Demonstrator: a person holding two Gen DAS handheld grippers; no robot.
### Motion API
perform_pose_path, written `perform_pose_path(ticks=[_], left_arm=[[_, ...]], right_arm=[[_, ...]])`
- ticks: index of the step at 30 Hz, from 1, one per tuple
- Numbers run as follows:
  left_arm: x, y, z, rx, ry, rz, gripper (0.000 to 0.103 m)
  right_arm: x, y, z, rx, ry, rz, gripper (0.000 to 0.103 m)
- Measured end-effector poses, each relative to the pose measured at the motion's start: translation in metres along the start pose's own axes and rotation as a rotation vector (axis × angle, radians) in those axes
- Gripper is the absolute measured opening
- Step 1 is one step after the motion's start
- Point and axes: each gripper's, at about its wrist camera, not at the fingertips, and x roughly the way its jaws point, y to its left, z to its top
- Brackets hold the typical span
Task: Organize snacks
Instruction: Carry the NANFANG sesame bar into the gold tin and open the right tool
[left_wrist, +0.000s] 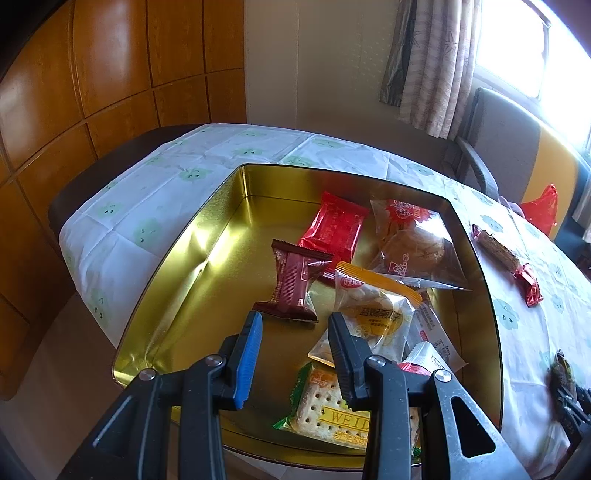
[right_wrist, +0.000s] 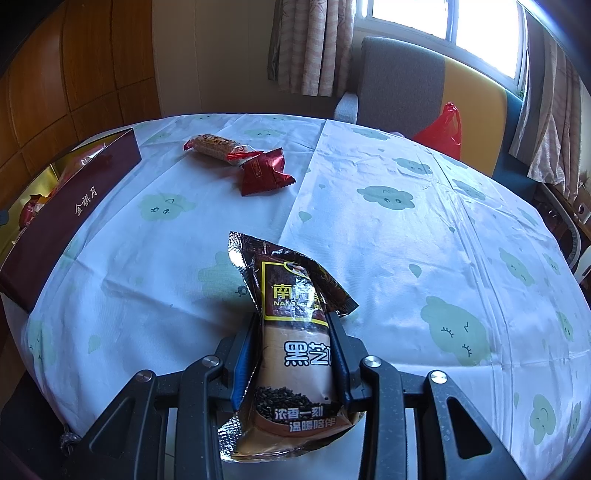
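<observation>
My left gripper (left_wrist: 294, 320) hangs open over a gold tin (left_wrist: 207, 236), with nothing between its fingers. In the tin lie a maroon packet (left_wrist: 295, 284), a red packet (left_wrist: 334, 227), a clear-wrapped bun (left_wrist: 413, 243), a yellow-and-white packet (left_wrist: 373, 317) and a green cracker packet (left_wrist: 325, 402). My right gripper (right_wrist: 295, 321) is shut on a brown black-sesame packet (right_wrist: 299, 354), held over the tablecloth. Further back on the cloth lie a cereal bar (right_wrist: 218, 146) and a small red packet (right_wrist: 266, 171). The tin's maroon outer wall (right_wrist: 70, 218) is at the left.
The round table wears a white cloth with green clouds (right_wrist: 406, 221). Behind it stands a grey and yellow chair (right_wrist: 436, 77) with a red plastic bag (right_wrist: 443, 129) on it. Curtains (right_wrist: 314, 44) hang at the window. A wood-panelled wall (left_wrist: 92, 74) is at the left.
</observation>
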Motion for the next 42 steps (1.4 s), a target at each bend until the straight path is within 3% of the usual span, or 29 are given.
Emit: perform_pose_path(ticks=[10, 16, 22, 33, 42], left_arm=[[-0.004, 0.006, 0.004, -0.009, -0.027, 0.020, 0.038], [-0.006, 0.012, 0.007, -0.020, -0.042, 0.038, 0.038], [-0.009, 0.016, 0.009, -0.028, -0.058, 0.049, 0.038], [-0.013, 0.028, 0.013, -0.061, -0.083, 0.082, 0.038], [-0.011, 0.039, 0.014, -0.098, -0.086, 0.098, 0.038]], right_arm=[[-0.001, 0.005, 0.006, -0.015, 0.043, 0.005, 0.031], [-0.003, 0.019, 0.013, -0.021, 0.070, 0.081, 0.030], [-0.018, 0.044, 0.033, -0.064, 0.040, 0.184, 0.030], [-0.049, 0.132, 0.083, -0.250, -0.026, 0.439, 0.030], [-0.056, 0.207, 0.099, -0.419, -0.045, 0.564, 0.030]])
